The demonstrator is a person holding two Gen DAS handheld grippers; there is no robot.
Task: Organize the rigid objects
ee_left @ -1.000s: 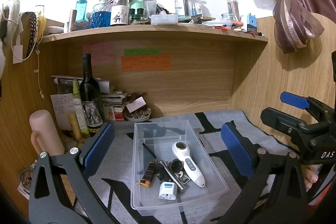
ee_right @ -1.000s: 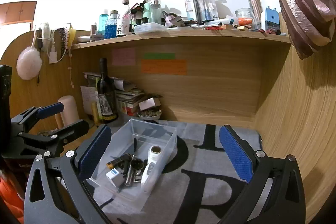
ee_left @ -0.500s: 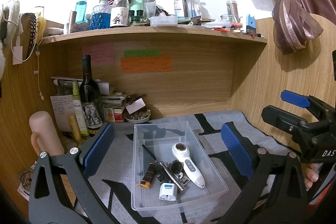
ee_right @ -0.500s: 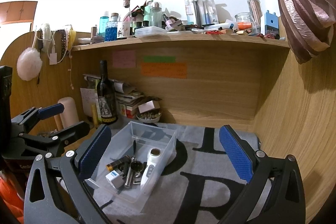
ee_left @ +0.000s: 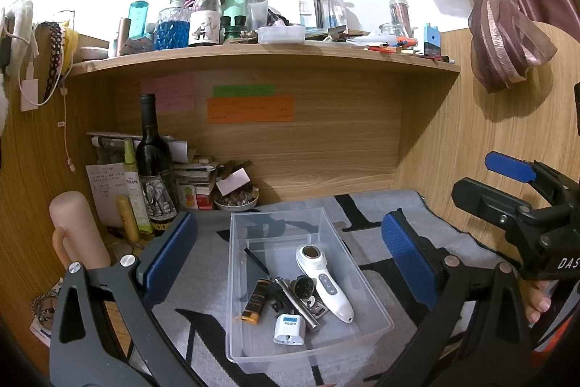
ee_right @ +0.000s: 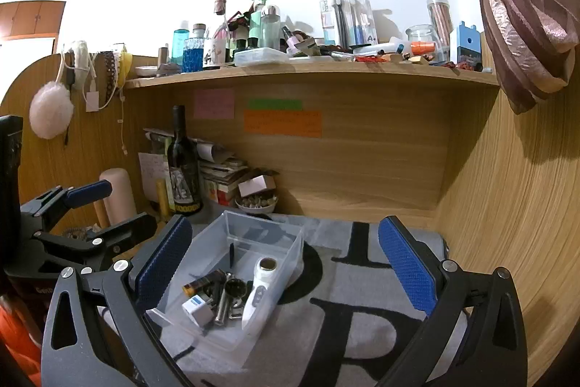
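A clear plastic bin (ee_left: 366,272) (ee_right: 290,260) stands on the grey mat. Inside lie a white handheld device (ee_left: 324,281) (ee_right: 259,291), a white plug adapter (ee_left: 289,334) (ee_right: 197,310), a dark tube with an orange end (ee_left: 255,301) (ee_right: 203,281), a silver metal stick (ee_left: 297,303) and a thin black stick (ee_left: 256,262). My left gripper (ee_left: 290,260) hangs open above the bin, nothing between its blue pads. My right gripper (ee_right: 284,263) is open too, over the bin's right side and the mat. Each gripper shows at the edge of the other's view.
A dark wine bottle (ee_left: 154,169), small bottles, a pink cylinder (ee_left: 74,231), papers and a bowl (ee_left: 235,200) crowd the back left corner. The shelf (ee_left: 253,55) above carries many bottles. Wooden walls close the back and right. A grey mat (ee_right: 362,314) with black letters covers the desk.
Both views have barely shifted; the bin and its contents lie as before, and both grippers stay open.
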